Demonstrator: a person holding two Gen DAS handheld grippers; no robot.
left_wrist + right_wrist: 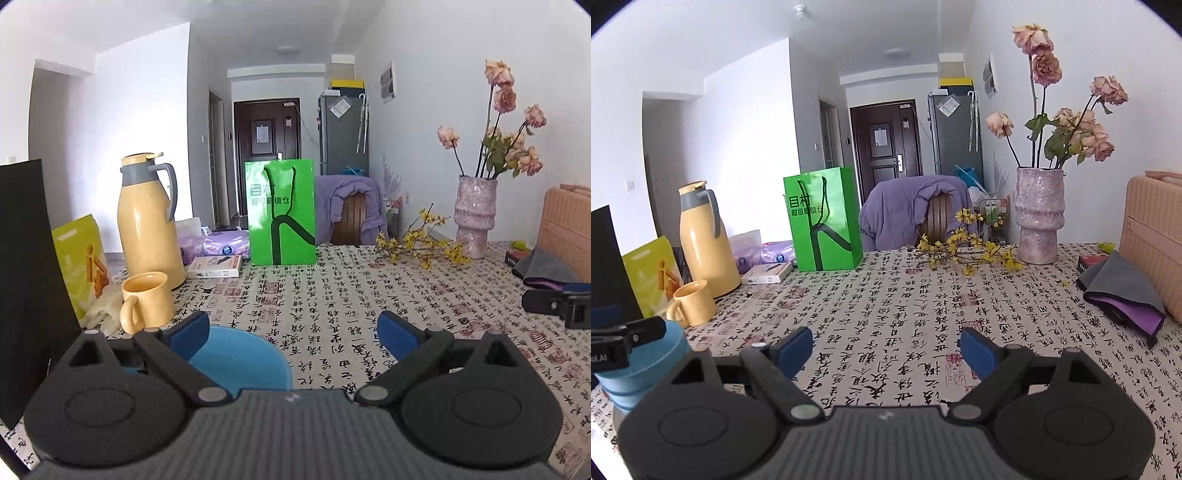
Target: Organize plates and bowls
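Note:
A blue bowl (240,363) sits on the calligraphy-print tablecloth just under my left gripper (291,328). The jaws stand wide apart; the left pad hangs over the bowl's rim and the right pad is well clear of it. From the right wrist view the same spot shows as a stack of blue bowls (642,369) at the left edge, with a black finger of the left gripper (624,338) above it. My right gripper (886,341) is open over bare cloth with nothing between its fingers. Its black tip (557,306) shows at the right edge of the left wrist view.
A yellow mug (146,301), a yellow thermos (151,221) and a black panel (29,277) crowd the left. A green paper bag (282,212) stands at the back. A pink vase of dried roses (1039,218), a grey-purple cloth (1123,291) and a pink case (1156,240) are on the right.

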